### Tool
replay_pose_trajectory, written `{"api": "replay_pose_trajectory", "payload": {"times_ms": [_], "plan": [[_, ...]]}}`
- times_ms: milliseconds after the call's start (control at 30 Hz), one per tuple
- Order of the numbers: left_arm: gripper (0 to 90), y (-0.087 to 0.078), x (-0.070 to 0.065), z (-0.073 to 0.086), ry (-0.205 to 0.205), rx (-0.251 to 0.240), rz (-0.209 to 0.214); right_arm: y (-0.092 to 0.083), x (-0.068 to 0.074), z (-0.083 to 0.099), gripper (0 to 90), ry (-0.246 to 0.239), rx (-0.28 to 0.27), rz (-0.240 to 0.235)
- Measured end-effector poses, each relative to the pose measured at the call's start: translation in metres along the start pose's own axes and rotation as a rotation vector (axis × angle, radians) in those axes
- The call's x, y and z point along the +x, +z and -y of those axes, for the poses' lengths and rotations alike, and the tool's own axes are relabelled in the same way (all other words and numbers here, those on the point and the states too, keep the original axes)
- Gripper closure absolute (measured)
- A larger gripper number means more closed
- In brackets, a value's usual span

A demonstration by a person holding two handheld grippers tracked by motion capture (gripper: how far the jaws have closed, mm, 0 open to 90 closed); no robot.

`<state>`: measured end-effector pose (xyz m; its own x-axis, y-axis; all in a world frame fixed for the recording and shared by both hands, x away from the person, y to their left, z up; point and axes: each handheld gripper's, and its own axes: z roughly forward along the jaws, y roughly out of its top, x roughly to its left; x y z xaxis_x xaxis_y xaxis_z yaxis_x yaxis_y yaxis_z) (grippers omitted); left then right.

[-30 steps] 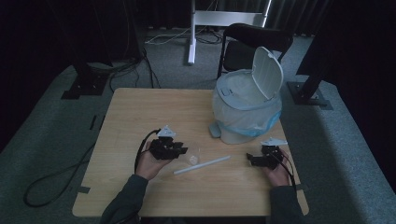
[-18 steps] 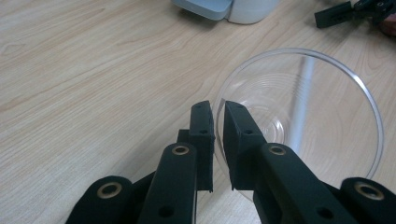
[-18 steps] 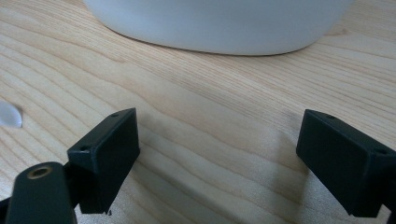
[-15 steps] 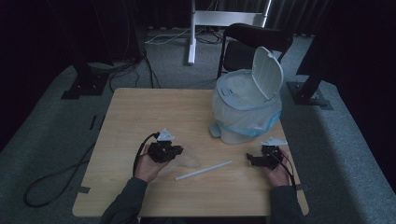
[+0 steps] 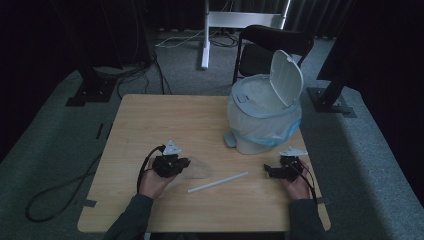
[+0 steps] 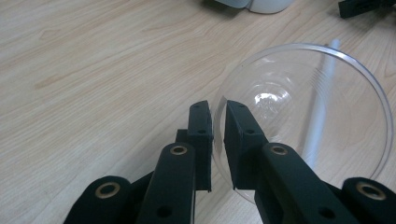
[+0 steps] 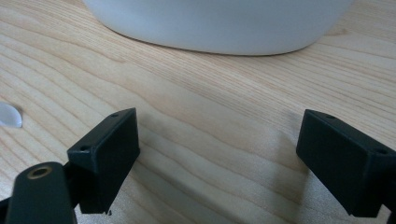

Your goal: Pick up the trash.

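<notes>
My left gripper (image 5: 184, 164) (image 6: 218, 106) is shut on the rim of a clear plastic cup (image 5: 201, 169) (image 6: 285, 88), which lies on its side on the wooden table (image 5: 165, 120) with its mouth towards the gripper. A white straw (image 5: 218, 182) lies flat just beyond the cup, and in the left gripper view the straw (image 6: 322, 107) shows through the cup's wall. My right gripper (image 5: 272, 171) (image 7: 219, 128) rests low on the table's right side, open, with nothing between its jaws, near the foot of the bin.
A white bin (image 5: 265, 117) (image 7: 219, 23) with a pale bag and its lid raised stands at the table's back right. A dark chair (image 5: 272, 47) stands behind it. Cables (image 5: 55, 192) trail on the floor to the left.
The left gripper has drawn back slightly towards the person and now grips the clear cup. The straw has shifted a little nearer. The right gripper has stayed put.
</notes>
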<state>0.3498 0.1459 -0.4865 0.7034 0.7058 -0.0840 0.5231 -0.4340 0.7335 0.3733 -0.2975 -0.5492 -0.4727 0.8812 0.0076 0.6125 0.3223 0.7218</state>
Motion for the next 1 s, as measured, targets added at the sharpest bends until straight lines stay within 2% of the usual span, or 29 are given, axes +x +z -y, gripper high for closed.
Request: {"api": "replay_pose_trajectory", "payload": {"times_ms": [133, 233, 367, 467, 667, 1000], "plan": [[83.0, -0.003, 0.006, 0.001, -0.035, -0.034, -0.007, 0.0, 0.0, 0.0, 12.2, 0.0, 0.0, 0.0], [85.6, -0.005, 0.007, 0.0, -0.043, -0.049, -0.026, 0.0, 0.0, 0.0, 12.2, 0.001, 0.0, 0.0], [85.7, -0.002, 0.005, 0.001, -0.025, -0.023, -0.041, 0.0, 0.0, 0.0, 12.2, 0.001, 0.0, 0.0], [85.6, 0.0, 0.006, 0.002, -0.03, -0.015, -0.039, 0.0, 0.0, 0.0, 12.2, 0.001, 0.0, 0.0], [85.9, -0.004, 0.008, -0.005, -0.048, -0.056, -0.02, 0.0, 0.0, 0.0, 12.1, 0.001, 0.001, 0.0], [85.8, -0.011, 0.009, -0.018, -0.036, -0.097, -0.027, 0.0, 0.0, 0.0, 12.2, 0.001, 0.0, 0.0]]}}
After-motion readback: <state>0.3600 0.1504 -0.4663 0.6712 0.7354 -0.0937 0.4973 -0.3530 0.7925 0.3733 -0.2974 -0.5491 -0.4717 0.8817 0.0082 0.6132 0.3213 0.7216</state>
